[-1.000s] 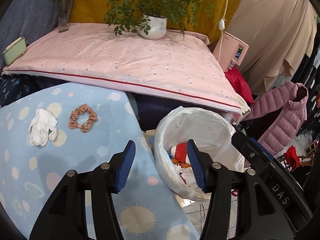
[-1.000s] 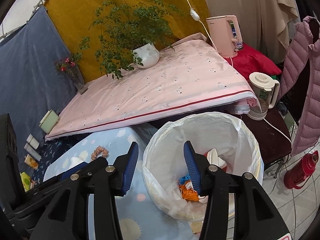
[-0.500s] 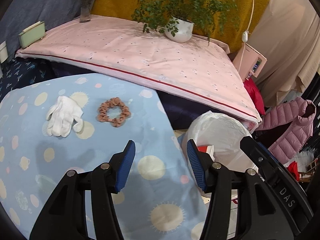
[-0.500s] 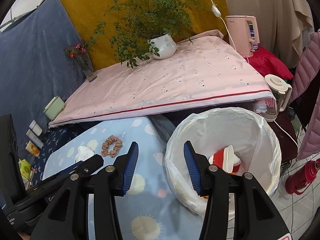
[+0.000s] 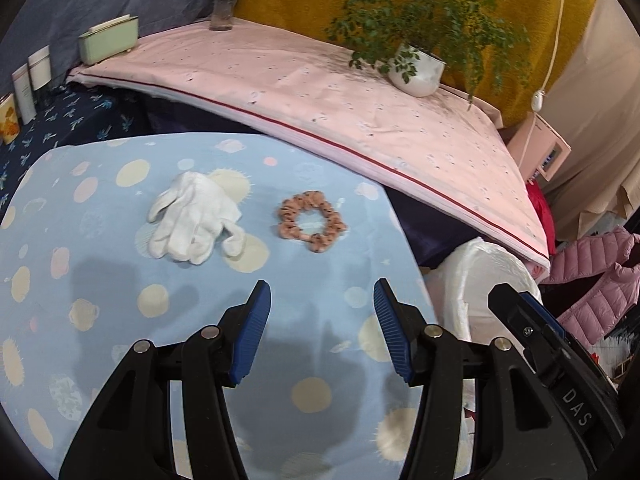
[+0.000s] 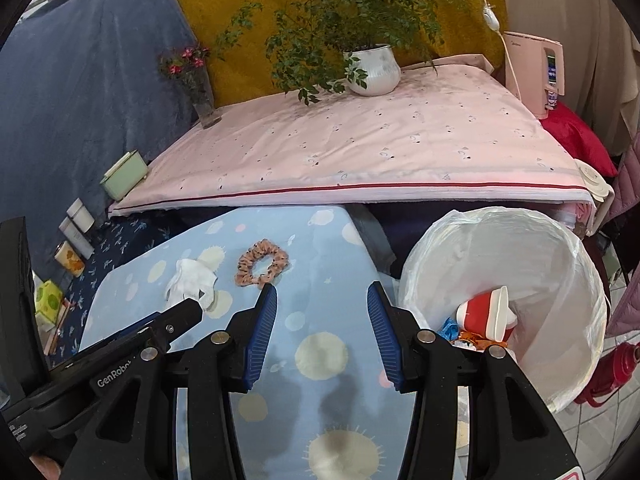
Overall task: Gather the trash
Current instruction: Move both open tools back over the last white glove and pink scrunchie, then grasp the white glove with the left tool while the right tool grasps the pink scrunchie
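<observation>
A white glove and a peach scrunchie lie on the blue dotted tabletop. My left gripper hovers over the cloth just in front of them, open and empty. My right gripper is open too, empty, near the table's right edge below the scrunchie. Beside the table on the right stands a bin lined with a white bag; a red and white container and crumpled wrappers lie inside it.
Behind the table is a higher surface under a pink cloth with a potted plant, a flower vase and a green box. Tins stand at the far left. A pink jacket and a red flask are at the right.
Both views have swung left, away from the bin and over the blue table. The glove and scrunchie now sit nearer the middle and look larger. Both grippers stay open.
</observation>
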`<state>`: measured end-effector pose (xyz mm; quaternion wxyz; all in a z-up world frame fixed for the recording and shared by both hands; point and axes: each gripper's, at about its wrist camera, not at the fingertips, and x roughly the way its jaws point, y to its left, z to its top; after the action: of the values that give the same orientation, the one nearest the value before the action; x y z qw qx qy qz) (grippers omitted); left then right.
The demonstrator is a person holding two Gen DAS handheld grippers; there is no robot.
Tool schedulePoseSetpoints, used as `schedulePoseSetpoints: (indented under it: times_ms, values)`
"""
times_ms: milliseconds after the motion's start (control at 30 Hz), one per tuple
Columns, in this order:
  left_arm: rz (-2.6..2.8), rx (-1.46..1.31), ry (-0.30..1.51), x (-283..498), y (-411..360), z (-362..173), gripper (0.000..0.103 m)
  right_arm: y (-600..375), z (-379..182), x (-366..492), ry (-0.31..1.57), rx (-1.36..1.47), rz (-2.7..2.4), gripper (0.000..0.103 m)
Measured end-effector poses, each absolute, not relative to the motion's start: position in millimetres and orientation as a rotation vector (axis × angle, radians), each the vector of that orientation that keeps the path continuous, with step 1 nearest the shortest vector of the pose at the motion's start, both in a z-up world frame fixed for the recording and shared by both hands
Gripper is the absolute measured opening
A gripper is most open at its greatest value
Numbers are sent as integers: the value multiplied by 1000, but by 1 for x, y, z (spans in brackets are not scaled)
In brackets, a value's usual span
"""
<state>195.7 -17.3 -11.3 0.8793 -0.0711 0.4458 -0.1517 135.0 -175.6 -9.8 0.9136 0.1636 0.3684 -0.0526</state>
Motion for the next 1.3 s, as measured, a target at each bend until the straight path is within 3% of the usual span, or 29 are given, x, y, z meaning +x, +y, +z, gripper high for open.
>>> schedulePoseSetpoints:
  times_ms: [633, 733, 867, 1000, 1300]
  values:
    - [-87, -133, 978, 260, 80, -56, 52, -107, -59, 219, 915, 169, -72, 52]
    - [-72, -131, 985, 271, 83, -60, 63, -100, -68, 237, 938, 133, -77, 52]
    - [-81, -104, 989, 286, 76, -64, 67, -96, -79, 259, 948, 96, -87, 56]
    - [-80, -83, 981, 299, 66, -69, 80, -96, -90, 277, 959, 82, -105, 57]
    - [-82, -65, 1027, 321, 51, -93, 83, -106, -121, 300, 1015, 110, -140, 58]
